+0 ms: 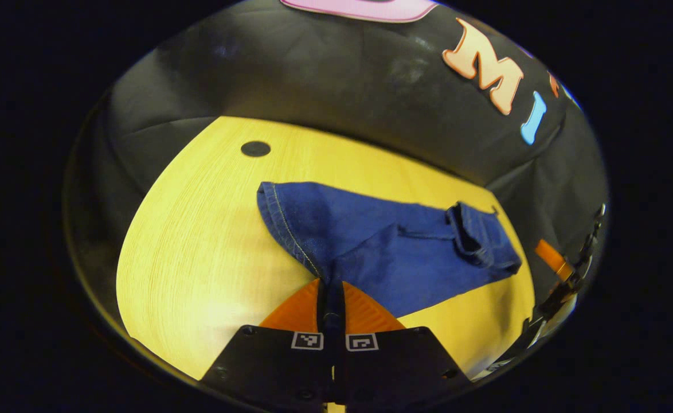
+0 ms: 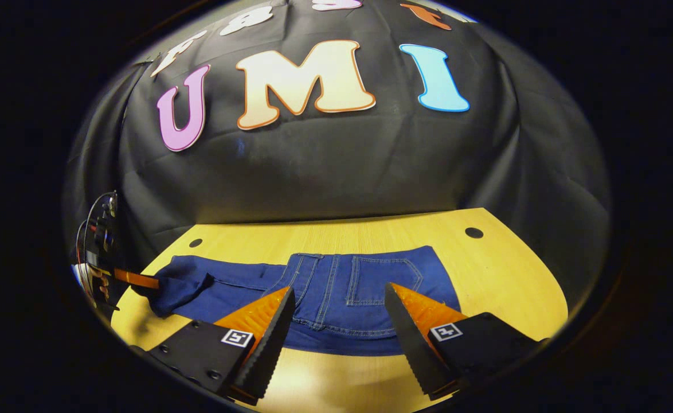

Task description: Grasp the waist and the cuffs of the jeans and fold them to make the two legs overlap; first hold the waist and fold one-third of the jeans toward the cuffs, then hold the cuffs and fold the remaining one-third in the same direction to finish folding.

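Two grippers: left gripper (image 1: 332, 287) jaws pinching jeans (image 1: 382, 241) cuff, right gripper (image 2: 339, 310) jaws wide over waist.

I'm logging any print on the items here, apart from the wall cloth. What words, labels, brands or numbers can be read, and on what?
None can be read.
Left claw: two black-and-white square code tags, a pattern, no letters.
Right claw: the same kind of tags, no letters.
Jeans: stitched pocket, no readable label or brand.
Table: bare wood, no print.
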A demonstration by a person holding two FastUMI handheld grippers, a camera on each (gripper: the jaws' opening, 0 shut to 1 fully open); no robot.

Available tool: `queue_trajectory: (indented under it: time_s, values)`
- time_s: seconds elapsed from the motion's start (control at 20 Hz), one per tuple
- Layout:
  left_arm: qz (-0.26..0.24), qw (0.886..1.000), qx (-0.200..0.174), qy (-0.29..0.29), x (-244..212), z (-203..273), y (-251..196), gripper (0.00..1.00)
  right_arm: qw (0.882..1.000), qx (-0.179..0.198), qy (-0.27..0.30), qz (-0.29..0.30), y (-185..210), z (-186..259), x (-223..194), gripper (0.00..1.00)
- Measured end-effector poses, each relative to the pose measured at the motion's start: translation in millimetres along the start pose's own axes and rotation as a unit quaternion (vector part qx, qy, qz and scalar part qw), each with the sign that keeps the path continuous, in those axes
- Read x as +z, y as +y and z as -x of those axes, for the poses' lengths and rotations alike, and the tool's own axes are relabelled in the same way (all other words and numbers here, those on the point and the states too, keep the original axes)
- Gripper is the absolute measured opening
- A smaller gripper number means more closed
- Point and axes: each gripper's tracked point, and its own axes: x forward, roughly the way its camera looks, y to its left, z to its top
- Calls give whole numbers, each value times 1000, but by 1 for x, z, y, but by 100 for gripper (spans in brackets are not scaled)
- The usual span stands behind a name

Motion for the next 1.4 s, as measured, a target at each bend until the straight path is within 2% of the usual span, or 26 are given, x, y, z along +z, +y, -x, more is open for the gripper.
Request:
queue_trajectory:
  time_s: [0.15, 0.4, 0.5, 0.55, 0.8, 1.0, 1.15, 1.25, 1.35, 1.4]
  values:
    - [10, 999, -42, -26, 28, 8, -63, 0, 1000, 9, -16, -19, -19, 14, 18, 96]
    - [-35, 993, -90, -70, 68, 6, -169, 0, 999, 8, -26, -35, -71, 37, 30, 96]
    - [-49, 990, -107, -76, 75, -5, -210, 2, 999, 5, -29, -40, -93, 48, 33, 96]
    - [-55, 988, -116, -80, 79, -11, -230, 0, 999, 3, -30, -40, -105, 53, 34, 96]
    - [-96, 980, -154, -77, 75, -47, -322, 0, 998, -5, -34, -44, -154, 80, 36, 96]
    - [-132, 977, -161, -50, 52, -84, -373, 0, 999, -16, -34, -38, -193, 98, 36, 96]
    - [-159, 975, -156, -15, 25, -121, -396, 0, 998, -29, -32, -34, -220, 108, 35, 97]
    - [-193, 972, -133, 9, 4, -146, -400, 0, 998, -36, -26, -32, -235, 113, 29, 97]
    - [-240, 967, -88, 21, -11, -168, -392, 0, 998, -40, -23, -30, -246, 118, 27, 97]
    - [-257, 963, -81, 20, -17, -174, -396, 1, 999, -37, -24, -30, -247, 119, 26, 96]
